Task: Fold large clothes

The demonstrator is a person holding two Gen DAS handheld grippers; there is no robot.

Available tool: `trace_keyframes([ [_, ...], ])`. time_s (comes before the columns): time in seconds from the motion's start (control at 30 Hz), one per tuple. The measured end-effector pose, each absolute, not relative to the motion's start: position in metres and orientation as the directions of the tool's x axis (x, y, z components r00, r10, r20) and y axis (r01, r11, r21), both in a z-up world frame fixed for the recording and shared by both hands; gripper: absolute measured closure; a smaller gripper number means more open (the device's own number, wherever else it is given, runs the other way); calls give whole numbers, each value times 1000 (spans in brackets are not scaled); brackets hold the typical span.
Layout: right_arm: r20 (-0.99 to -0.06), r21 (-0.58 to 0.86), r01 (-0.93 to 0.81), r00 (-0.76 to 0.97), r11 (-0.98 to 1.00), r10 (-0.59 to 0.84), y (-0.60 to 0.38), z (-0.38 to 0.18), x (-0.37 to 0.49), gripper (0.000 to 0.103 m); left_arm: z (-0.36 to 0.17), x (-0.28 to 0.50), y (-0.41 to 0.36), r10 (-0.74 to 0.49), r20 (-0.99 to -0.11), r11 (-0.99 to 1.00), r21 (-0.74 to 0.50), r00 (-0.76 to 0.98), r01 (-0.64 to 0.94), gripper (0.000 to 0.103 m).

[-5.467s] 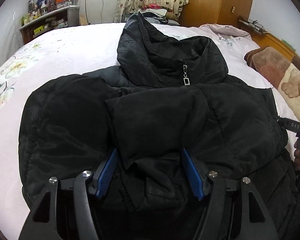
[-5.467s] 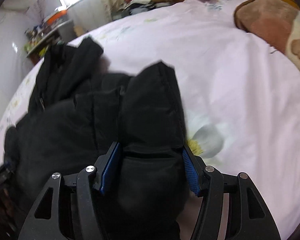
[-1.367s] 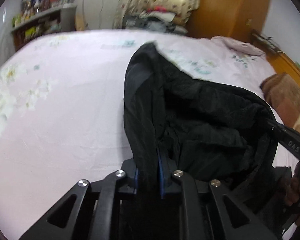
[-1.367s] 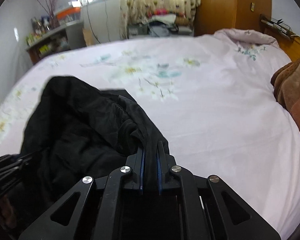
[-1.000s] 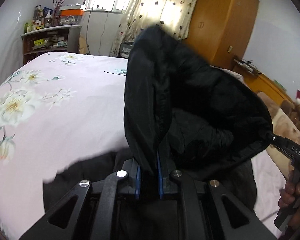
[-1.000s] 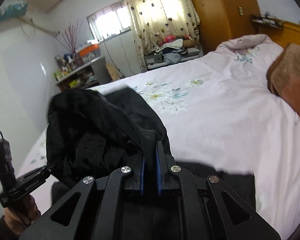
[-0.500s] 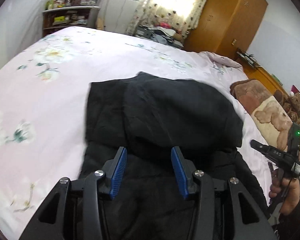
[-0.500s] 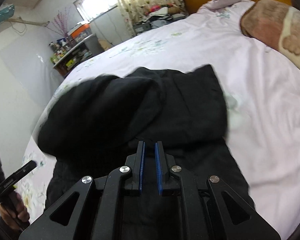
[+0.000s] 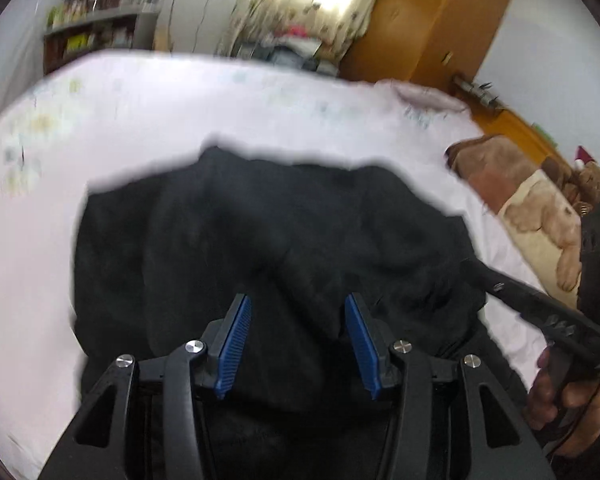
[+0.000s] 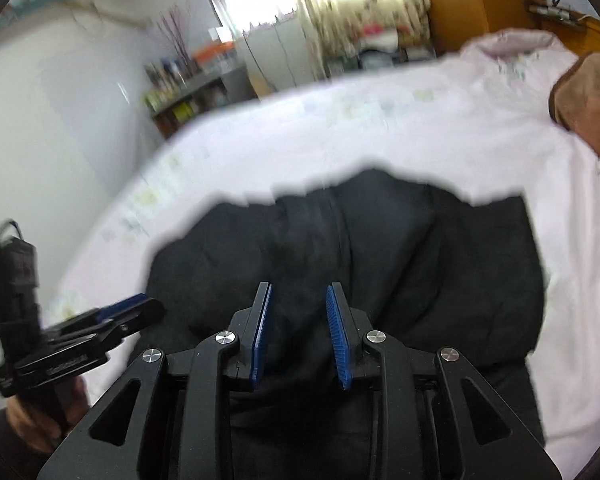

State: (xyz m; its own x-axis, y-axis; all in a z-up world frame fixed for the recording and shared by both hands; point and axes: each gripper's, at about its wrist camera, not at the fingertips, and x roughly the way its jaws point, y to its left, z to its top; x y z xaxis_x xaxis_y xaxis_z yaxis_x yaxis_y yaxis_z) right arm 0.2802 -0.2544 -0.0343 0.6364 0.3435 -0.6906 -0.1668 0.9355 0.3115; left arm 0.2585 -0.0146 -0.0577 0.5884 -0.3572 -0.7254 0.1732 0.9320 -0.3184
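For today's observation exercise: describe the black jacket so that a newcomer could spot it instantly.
Find the big bed with the pale pink flowered sheet. On its near part lies the black jacket, folded into a bulky dark heap. It is the only black thing on the sheet, unlike the brown bear-print blanket at the right edge.

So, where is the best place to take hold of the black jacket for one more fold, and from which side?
Probably at the far edge of the black jacket, one gripper near each far corner, coming down from above. The jacket lies flat as a folded bundle on the bed, and that edge stands clear against the pale sheet. The left gripper and right gripper are opening, pads not pressing cloth.
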Motion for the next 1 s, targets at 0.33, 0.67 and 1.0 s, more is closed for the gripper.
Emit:
trace_keyframes([
  [0.33, -804, 296, -81, 517, 952, 294, -253, -111, 283, 74, -86, 242, -13, -338, -766, 939, -315, 547, 138, 51],
  [0.67, -758, 287, -132, 574, 949, 309, -247, -96, 268, 74, -107, 226, -11, -348, -789, 931, -354, 506, 89, 47],
  [1.0, -705, 264, -129, 651, 956, 283, -270, -70, 282, 74, -45, 234, 9, -355, -695, 925, -359, 626, 125, 47],
])
